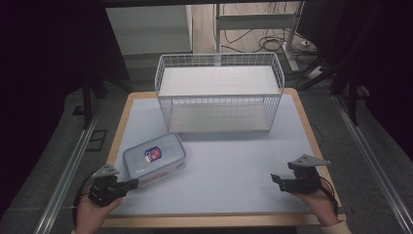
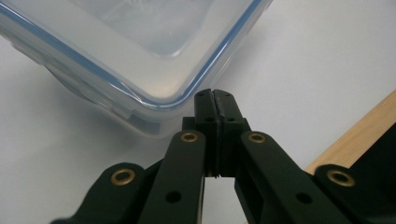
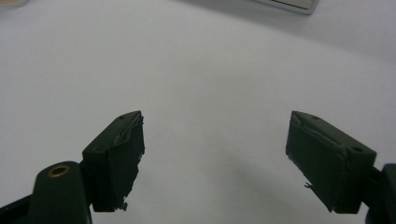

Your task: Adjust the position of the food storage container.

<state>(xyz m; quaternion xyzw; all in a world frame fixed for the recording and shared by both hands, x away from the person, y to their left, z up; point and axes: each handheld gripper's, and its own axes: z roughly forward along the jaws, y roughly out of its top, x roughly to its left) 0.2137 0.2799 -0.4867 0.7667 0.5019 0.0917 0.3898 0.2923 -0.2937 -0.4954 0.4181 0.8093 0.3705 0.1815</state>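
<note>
Lidded container (image 1: 154, 159) by wire basket (image 1: 219, 92); left gripper (image 2: 215, 100) jaws together at its corner, right gripper (image 3: 215, 154) jaws apart.

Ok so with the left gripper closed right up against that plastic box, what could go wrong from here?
1. The left gripper is shut at the container corner; pushing on could slide it, not grip it.
2. The container sits near the table's left edge and might be nudged off.
3. The right gripper is open, too far to steady it.

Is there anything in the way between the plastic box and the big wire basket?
Nothing visible. The plastic box sits near the left tongs, and the bare table top lies between it and the wire basket. The right tongs are off to the side.
</note>
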